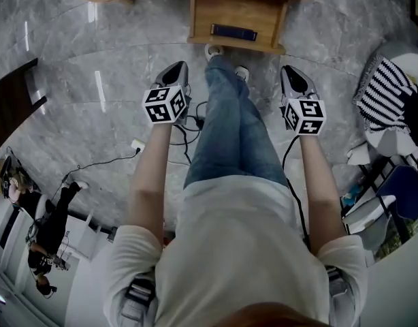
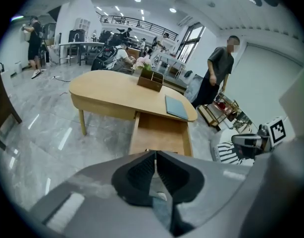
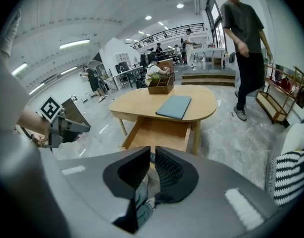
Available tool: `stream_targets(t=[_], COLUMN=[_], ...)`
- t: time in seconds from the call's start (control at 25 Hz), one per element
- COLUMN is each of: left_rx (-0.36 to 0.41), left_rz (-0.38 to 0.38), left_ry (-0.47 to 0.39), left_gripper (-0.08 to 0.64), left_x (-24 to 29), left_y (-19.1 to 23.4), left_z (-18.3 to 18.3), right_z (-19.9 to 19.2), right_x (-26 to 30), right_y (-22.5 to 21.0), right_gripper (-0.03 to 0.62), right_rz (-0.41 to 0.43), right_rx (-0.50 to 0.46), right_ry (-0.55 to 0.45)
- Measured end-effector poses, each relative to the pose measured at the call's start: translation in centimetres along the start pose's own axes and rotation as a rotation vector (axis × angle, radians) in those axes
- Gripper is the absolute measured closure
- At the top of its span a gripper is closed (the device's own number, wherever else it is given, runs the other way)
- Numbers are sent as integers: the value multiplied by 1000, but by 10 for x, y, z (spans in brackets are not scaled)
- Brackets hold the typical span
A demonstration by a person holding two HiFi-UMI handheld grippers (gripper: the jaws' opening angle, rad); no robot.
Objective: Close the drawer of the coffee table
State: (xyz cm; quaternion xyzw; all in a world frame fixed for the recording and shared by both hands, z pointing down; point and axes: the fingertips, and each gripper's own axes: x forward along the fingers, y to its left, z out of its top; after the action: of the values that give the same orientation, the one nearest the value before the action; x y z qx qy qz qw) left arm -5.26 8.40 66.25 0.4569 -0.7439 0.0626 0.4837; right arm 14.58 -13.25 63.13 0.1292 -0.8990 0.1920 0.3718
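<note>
Glossy grey marble floor [image 1: 93, 67] fills most of the head view, with open room on both sides of the wearer's jeans-clad legs [image 1: 229, 128]. The coffee table [image 2: 117, 90] is light wood with a smooth oval tabletop on slim legs. Its drawer [image 1: 222, 9], a shallow wooden box with square corners, stands pulled out from under the tabletop's near edge, and the wearer's shoes are right at its front wall. A standing person [image 3: 246, 38] is on the floor near the table's far right end. A black-and-white striped cushion [image 1: 386, 90] lies well off to the right, a dark chair [image 1: 11, 101] off to the left, and a thin cable [image 1: 100, 162] trails over the floor. A flat blue-grey folder [image 3: 174, 106] lies by the tabletop's edge above the drawer, with a wooden box [image 3: 160, 87] at the far edge.

The left gripper [image 2: 155, 153] has its ribbed black pads pressed together on nothing. The right gripper [image 3: 152, 150] shows a narrow slit between its pads, also empty. Both hang short of the drawer. A small dark flat thing [image 1: 233, 31] lies inside along the front wall.
</note>
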Motion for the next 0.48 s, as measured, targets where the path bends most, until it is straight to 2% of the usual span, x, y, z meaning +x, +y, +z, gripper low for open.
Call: stream_targets(t=[0.16,0.32,0.48], left_rx=[49,121,182], left_rz=[-24,-18,-35], left_ry=[39,92,163], left_gripper=[535,423,360], left_x=[31,66,97], left_y=[3,17,34], left_z=[-11,-25,-47], right_z=[-21,-47,-81], right_x=[27,58,87], right_y=[-20,-38,-53], right_gripper=[537,504,441], right_rz=[-25,-34,-43], right_rx=[4,-12,-30], right_ry=[42,99,169])
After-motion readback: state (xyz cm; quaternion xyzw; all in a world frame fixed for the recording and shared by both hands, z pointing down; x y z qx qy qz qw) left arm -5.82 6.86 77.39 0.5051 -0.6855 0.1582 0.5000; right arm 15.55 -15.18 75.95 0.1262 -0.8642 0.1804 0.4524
